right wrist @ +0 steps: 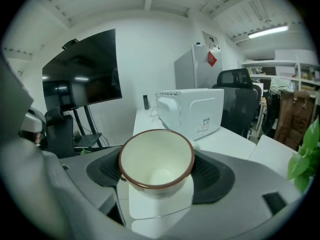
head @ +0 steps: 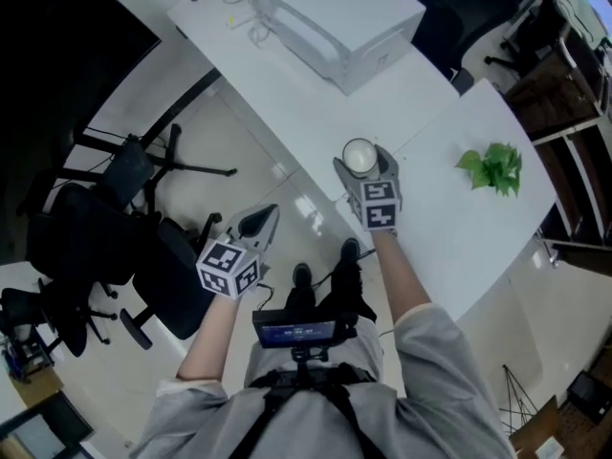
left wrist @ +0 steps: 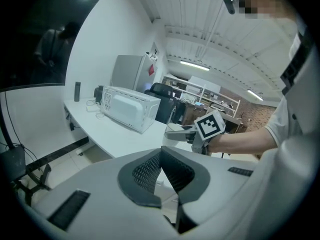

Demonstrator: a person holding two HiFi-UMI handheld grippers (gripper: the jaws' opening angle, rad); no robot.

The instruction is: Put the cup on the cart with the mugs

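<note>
A cream cup [head: 360,157] with a dark red rim sits upright between the jaws of my right gripper [head: 362,163], whose pads press on its two sides. In the right gripper view the cup [right wrist: 156,161] is empty and hangs above the white table [right wrist: 150,206], with the right gripper [right wrist: 156,176] shut around it. My left gripper [head: 260,222] hovers over the floor left of the table, its jaws closed together on nothing. In the left gripper view the left gripper [left wrist: 161,171] points toward the table. No cart or mugs are in any view.
A white microwave [head: 330,17] stands at the far end of the white table [head: 449,247]. A small green plant [head: 492,168] lies on the table to the right. Black office chairs [head: 115,247] crowd the floor at the left. A dark screen [right wrist: 82,81] hangs on the wall.
</note>
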